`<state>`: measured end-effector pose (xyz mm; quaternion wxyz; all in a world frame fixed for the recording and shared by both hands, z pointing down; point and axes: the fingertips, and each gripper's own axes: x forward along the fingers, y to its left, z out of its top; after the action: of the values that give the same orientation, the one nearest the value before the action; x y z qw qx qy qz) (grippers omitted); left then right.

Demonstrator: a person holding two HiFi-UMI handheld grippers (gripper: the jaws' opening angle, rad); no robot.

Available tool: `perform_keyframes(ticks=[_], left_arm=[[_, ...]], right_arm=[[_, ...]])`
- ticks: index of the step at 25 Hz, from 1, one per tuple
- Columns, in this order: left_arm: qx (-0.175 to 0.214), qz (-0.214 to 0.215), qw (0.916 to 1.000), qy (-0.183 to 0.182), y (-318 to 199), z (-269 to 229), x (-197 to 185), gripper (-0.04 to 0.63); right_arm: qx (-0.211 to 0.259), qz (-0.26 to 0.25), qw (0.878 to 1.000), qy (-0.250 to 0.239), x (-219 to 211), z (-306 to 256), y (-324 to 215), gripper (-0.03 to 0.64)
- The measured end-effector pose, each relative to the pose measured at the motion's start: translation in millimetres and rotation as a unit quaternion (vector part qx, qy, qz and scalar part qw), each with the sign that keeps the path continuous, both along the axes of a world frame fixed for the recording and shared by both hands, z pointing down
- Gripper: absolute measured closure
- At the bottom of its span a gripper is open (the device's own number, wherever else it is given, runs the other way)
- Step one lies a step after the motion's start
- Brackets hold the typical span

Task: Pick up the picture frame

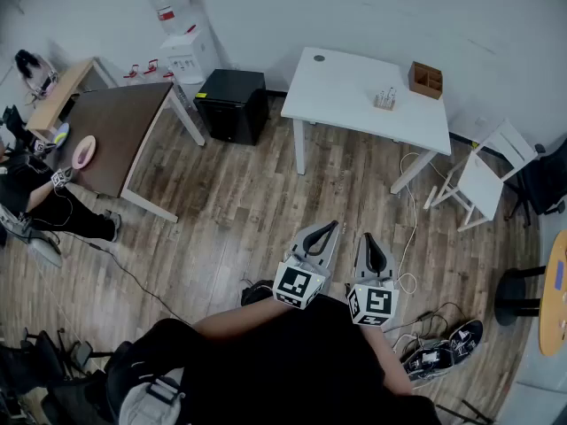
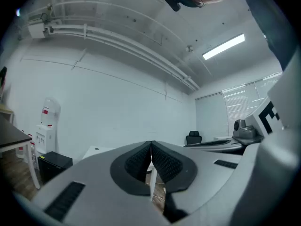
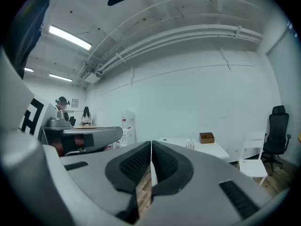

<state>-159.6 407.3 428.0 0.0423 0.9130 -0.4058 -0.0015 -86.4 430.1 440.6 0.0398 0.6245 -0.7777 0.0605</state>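
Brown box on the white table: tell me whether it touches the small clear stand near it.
Apart. The head view shows bare white table between the brown box and the small clear stand.

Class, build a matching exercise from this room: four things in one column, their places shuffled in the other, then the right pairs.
1 wooden box
2 black cabinet
3 water dispenser
4 sneakers

A floor, at the person's right
B against the wall, behind the brown table
C on the white table
D floor, between the two tables

Pairs: 1-C, 2-D, 3-B, 4-A
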Motion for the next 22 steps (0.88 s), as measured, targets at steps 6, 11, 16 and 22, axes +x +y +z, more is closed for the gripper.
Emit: perform_keyframes(ticks=[6,11,16,22], left_arm=[[-0.005,-0.013,0.9999,-0.001,3,14,15,0.58],[-0.021,-0.012,0.9997,0.002,6,26,3,0.58],[-0.028,0.029,0.999,-0.015,6,42,30,0.58],[-0.029,0.075,0.9968,-0.001,-31,43,78,0.58]], right_arm=[[0.015,-0.016,0.999,-0.024,15,6,4,0.581],[0.008,0.025,0.999,-0.043,31,22,15,0.581],[-0.003,0.044,0.996,-0.076,46,37,11,0.58],[0.03,0.084,0.994,-0.06,92,25,-16,0.58]])
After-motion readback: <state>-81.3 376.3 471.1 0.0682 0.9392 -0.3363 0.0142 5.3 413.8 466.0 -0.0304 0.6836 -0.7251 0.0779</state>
